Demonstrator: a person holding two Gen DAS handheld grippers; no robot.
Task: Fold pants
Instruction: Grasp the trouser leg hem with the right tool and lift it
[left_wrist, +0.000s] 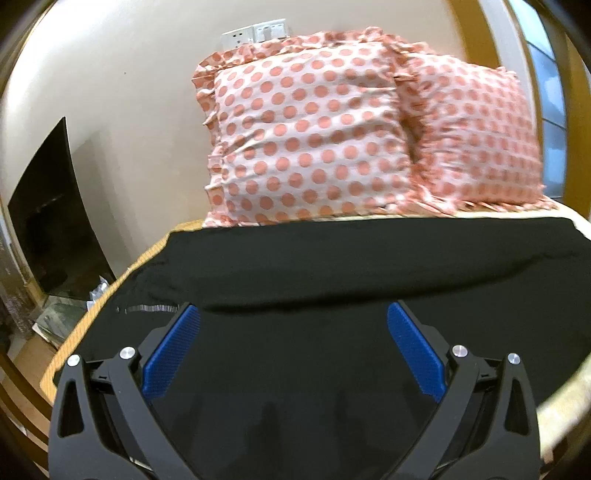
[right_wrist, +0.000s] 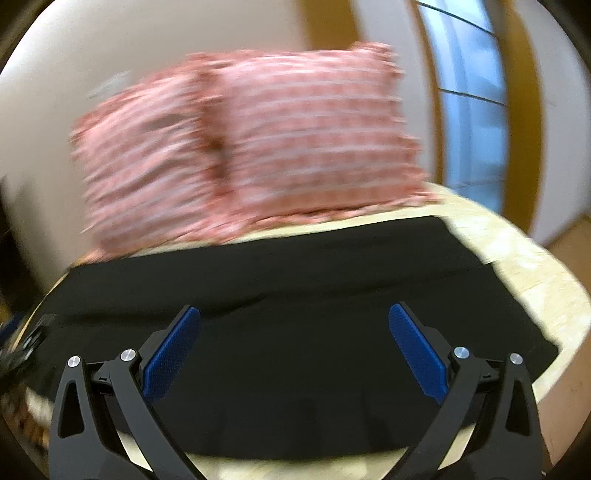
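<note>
Holding my left hand-held gripper (left_wrist: 293, 314) spread wide over the pants (left_wrist: 369, 254); nothing sits between its blue ribbed pads (left_wrist: 173, 354), and I cannot tell whether the tips touch the cloth. My right hand-held gripper (right_wrist: 294, 314) is likewise spread wide above the same pants (right_wrist: 295, 266), gripping nothing.

Pants: black, matte, soft fabric, lying flat across the bed (left_wrist: 561, 402), with a long horizontal ridge or fold running across just beyond the fingertips in both views. A short pale stitched strip (left_wrist: 147, 308) shows near the left pad in the left view. Bed surface is pale yellow, showing round the pants' edges.

Behind the pants, two plump pillows (left_wrist: 310, 136) stand side by side against the cream wall (left_wrist: 110, 74), white with salmon dots and frilled edges; badly motion-blurred in the right view. A wall switch plate (left_wrist: 255, 33) shows above them. A dark flat screen (left_wrist: 48, 210) stands at left, a window (right_wrist: 472, 110) at right.
</note>
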